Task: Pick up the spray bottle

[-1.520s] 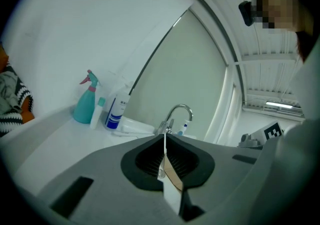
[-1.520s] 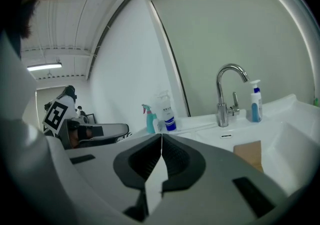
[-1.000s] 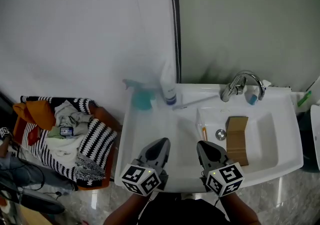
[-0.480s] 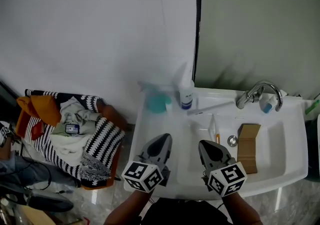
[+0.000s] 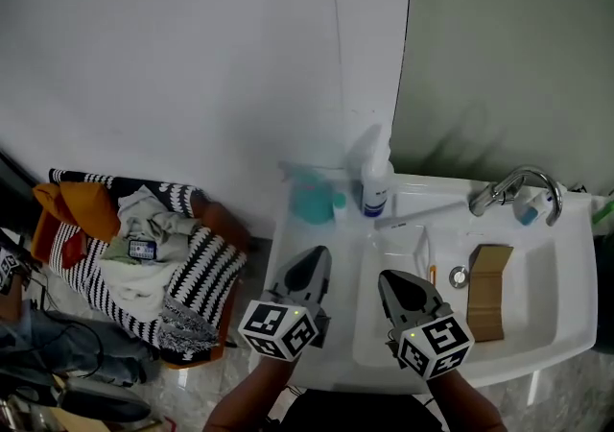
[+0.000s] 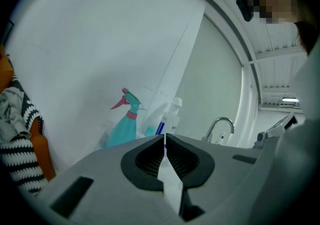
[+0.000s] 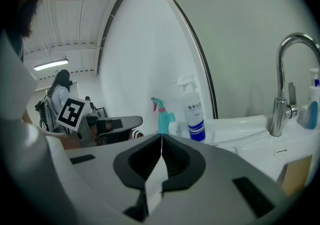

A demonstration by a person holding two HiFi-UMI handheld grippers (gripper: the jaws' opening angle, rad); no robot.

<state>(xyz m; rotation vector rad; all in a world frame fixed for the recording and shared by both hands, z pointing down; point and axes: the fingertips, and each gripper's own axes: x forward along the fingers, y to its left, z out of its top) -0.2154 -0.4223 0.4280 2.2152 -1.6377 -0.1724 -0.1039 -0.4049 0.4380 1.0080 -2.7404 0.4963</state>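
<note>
Both grippers are hovering clenched and empty over the sink's near edge.
Left gripper [image 5: 313,257] and right gripper [image 5: 393,281] are pointing up the sink [image 5: 331,238]. The teal spray bottle [image 5: 312,198] is standing well ahead at the far left corner, the white bottle [image 5: 376,185] is sitting just beside it on the right, and bare ledge is lying open between.

The light is bright and even, a long ceiling lamp [image 7: 51,64] glows in the right gripper view, soft shadows lie low on the green wall [image 5: 499,56], and both gripper views bend round with black corners.
</note>
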